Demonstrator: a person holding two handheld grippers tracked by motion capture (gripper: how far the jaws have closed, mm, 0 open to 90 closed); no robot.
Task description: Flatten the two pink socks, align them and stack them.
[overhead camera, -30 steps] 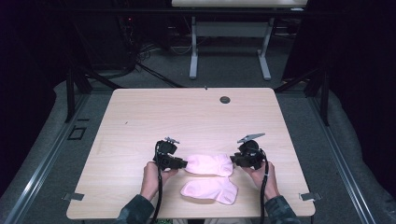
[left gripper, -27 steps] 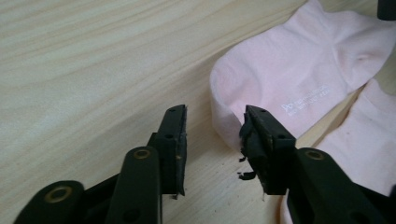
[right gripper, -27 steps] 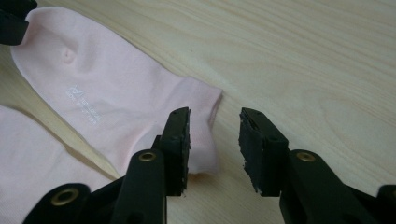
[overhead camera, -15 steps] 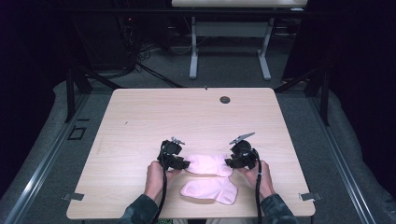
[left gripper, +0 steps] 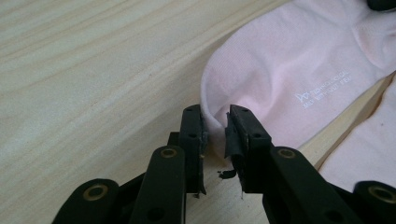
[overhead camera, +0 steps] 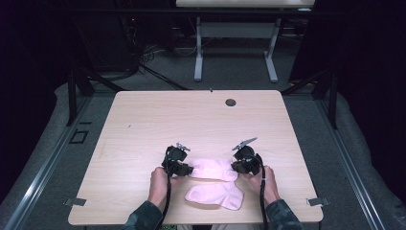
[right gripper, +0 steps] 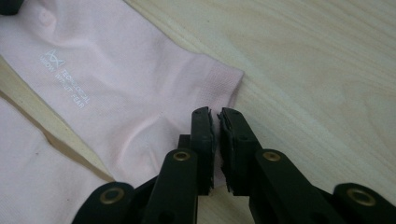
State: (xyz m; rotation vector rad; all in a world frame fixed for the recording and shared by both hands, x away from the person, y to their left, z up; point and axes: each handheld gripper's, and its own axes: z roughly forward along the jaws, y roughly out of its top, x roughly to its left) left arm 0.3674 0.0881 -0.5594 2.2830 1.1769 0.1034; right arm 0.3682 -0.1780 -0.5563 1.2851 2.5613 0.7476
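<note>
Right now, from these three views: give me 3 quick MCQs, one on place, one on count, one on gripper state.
1. Where does the sock between the grippers lie against the other sock?
A. farther from the person
B. nearer the person
C. on top of it

2. How many pink socks are on the table?
A. one
B. two
C. three

3. What is the left gripper doing?
A. hanging open above the table
B. lying on its side
C. pinching the sock's edge

Key:
1 A, the far sock lies beyond the near sock on the table.
2 B, the high view shows two.
3 C, the left gripper has just been closing; its fingers bunch cloth between them.
</note>
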